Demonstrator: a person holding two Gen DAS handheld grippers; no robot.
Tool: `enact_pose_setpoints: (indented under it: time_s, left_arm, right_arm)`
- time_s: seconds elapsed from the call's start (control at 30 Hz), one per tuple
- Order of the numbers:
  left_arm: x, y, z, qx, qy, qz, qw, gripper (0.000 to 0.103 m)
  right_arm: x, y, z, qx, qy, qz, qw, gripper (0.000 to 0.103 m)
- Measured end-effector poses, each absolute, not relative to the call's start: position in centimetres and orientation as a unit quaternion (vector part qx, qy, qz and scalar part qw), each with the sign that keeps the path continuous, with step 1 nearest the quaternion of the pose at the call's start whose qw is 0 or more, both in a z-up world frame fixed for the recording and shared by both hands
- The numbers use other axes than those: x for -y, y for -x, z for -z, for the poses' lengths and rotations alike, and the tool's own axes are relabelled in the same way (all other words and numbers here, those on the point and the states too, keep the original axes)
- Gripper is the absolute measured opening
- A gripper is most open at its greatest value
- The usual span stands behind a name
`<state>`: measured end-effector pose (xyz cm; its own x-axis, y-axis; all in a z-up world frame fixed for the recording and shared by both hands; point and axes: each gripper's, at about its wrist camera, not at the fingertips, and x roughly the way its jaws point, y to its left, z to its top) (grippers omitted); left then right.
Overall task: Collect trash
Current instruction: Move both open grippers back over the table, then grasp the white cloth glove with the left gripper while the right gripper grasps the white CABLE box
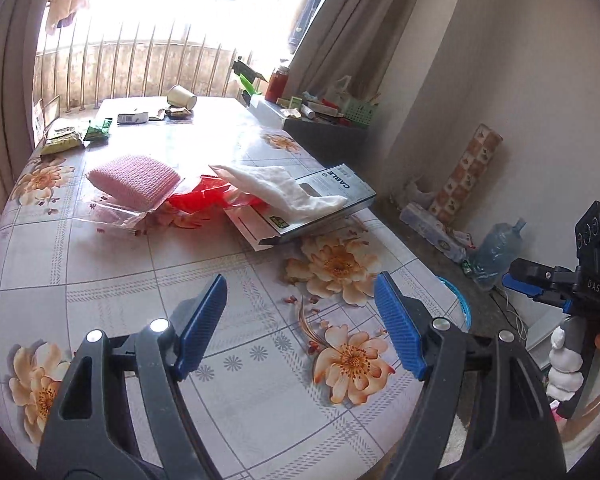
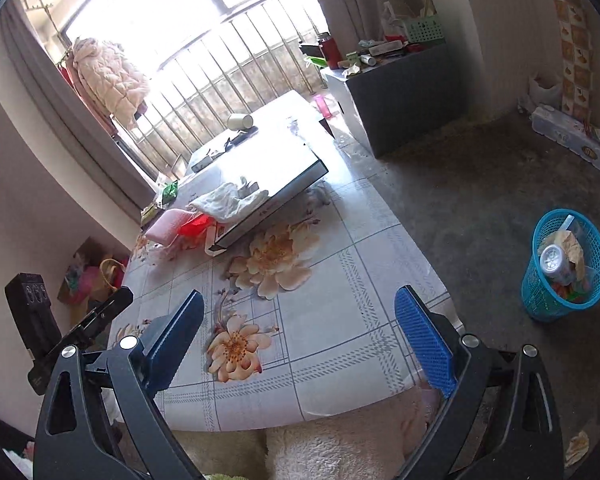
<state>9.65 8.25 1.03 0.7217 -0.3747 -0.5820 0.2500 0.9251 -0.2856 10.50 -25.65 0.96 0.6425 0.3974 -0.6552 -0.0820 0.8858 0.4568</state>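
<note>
Grippers both angled down over the floral table [image 1: 112,280]: left gripper [image 1: 300,324] and right gripper [image 2: 320,344] spread wide with nothing between the pads, while trash sits in the blue basket [image 2: 540,300] on the floor and wrappers [image 1: 96,130] lie at the far table end.

Blue mesh trash basket [image 2: 565,265] stands upright on the floor, holding a can [image 2: 555,263].

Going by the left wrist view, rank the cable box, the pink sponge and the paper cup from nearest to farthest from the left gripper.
1. Cable box, mid-table on the right, nearest the left gripper.
2. Pink sponge, mid-table on the left, slightly farther back.
3. Paper cup, lying at the table's far end by the window.
</note>
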Motion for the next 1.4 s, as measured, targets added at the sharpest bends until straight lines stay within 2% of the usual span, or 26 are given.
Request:
enact_pose_setpoints:
  time_s: [0.27,0.7,0.9,1.33,1.4]
  left_arm:
    - [-12.1,-9.8,0.1,-0.328,0.129,0.136,0.926,0.072]
    - [-14.1,-12.4,-2.3,-0.299,0.171,0.153,0.926,0.072]
    - [-11.9,-16.7,-2.6,-0.317,0.200,0.203,0.905,0.059]
    - [-1.3,-26.7,0.7,-0.396,-0.011,0.167,0.903,0.059]
    - [-0.9,-27.4,1.7,-0.411,-0.019,0.162,0.897,0.051]
  right_arm:
    - [20.1,-14.1,-1.7,-0.409,-0.158,-0.179,0.881,0.092]
    - [20.9,-17.3,1.6,-0.441,-0.244,-0.168,0.847,0.072]
    - [21.8,-17.3,2.5,-0.447,-0.252,-0.159,0.844,0.070]
    - [24.4,-17.5,3.6,-0.440,-0.262,-0.160,0.844,0.070]
    - [25.2,-18.1,3.8,-0.435,-0.288,-0.167,0.836,0.070]
